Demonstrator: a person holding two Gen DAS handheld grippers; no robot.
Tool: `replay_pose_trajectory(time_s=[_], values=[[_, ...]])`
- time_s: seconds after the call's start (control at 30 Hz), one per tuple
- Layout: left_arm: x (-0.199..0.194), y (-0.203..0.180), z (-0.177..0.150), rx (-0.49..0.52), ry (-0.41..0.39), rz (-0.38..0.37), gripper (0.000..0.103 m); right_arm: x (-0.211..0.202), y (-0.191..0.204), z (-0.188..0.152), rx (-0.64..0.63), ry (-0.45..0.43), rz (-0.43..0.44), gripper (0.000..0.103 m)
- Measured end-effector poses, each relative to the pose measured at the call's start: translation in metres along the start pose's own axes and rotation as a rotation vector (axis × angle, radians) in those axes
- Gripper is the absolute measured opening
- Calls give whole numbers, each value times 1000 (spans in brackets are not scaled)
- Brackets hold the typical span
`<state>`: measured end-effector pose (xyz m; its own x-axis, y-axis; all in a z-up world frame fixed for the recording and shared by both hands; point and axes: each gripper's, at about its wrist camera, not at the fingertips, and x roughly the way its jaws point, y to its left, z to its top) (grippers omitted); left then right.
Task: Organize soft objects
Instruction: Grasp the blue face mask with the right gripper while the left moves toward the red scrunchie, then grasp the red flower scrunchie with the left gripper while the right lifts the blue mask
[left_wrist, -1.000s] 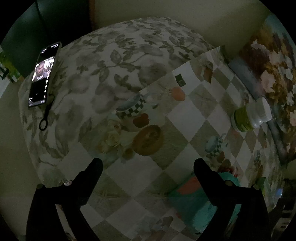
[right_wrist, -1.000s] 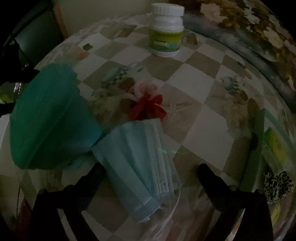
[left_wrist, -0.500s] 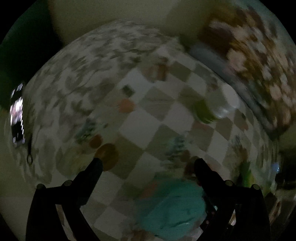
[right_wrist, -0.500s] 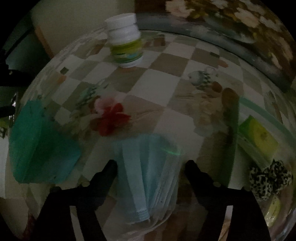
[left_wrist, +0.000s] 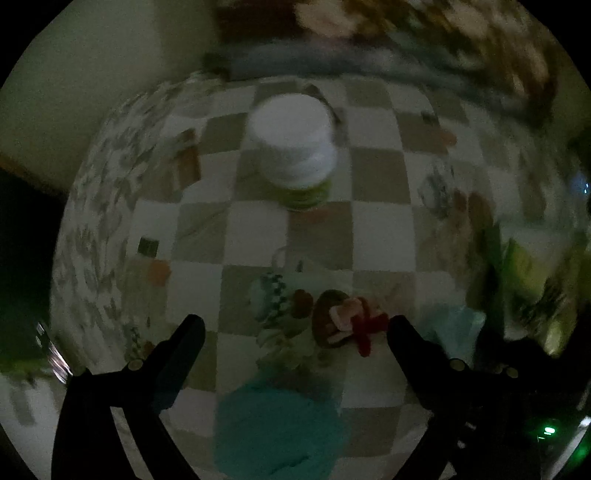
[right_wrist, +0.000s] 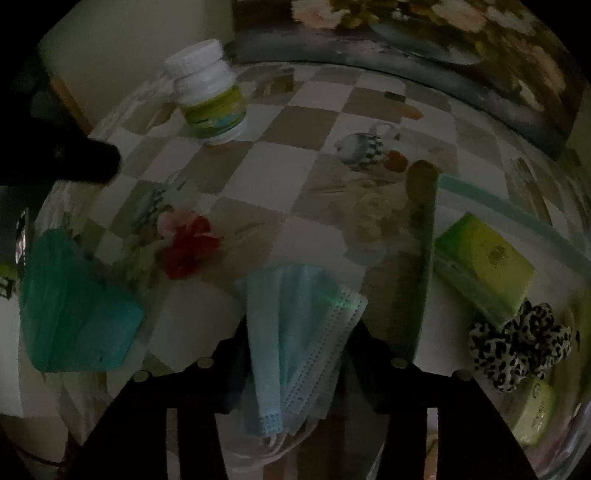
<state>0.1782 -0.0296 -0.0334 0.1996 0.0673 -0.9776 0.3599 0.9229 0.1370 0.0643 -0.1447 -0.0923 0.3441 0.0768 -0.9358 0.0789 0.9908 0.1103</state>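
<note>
The right gripper (right_wrist: 295, 354) has its jaws closing around the stack of pale blue face masks (right_wrist: 295, 332), which lies between them on the bench (right_wrist: 317, 122); whether the pads already press on the stack cannot be told. The left gripper (left_wrist: 295, 332) hangs released, jaws wide, with nothing in them; the teal cloth (left_wrist: 273, 428) lies on the bench just below the gap, and the red and pink hair tie (left_wrist: 358, 321) sits close to its right jaw.

Judging by the layout, sorting is partway: to the right of the right jaws a clear tray (right_wrist: 424, 258) already holds a leopard-print scrunchie (right_wrist: 517, 343) beside a green box (right_wrist: 484, 266), while masks, cloth and hair tie are outside it.

The white bottle (right_wrist: 210, 99) stands well ahead of both grippers, leaving open checkered surface between. The tray's near wall stands just right of the masks and would need clearing.
</note>
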Motion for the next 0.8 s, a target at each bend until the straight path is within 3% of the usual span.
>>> replay_pose_trajectory(time_s=[0.07, 0.33, 0.43, 0.53, 0.67, 0.8], values=[[8, -14, 5, 35, 35, 42, 99, -2, -8, 1, 30, -1, 14, 46], [41, -34, 12, 52, 120, 60, 97, -11, -26, -8, 83, -3, 64, 39], [51, -37, 14, 46, 143, 55, 85, -8, -26, -5, 92, -4, 75, 37], [60, -39, 15, 39, 161, 46, 80, -8, -33, -3, 96, -6, 86, 37], [69, -43, 13, 40, 191, 29, 57, -6, -36, -2, 99, -5, 93, 37], [68, -42, 11, 25, 179, 31, 56, -3, -32, -1, 108, -6, 101, 36]])
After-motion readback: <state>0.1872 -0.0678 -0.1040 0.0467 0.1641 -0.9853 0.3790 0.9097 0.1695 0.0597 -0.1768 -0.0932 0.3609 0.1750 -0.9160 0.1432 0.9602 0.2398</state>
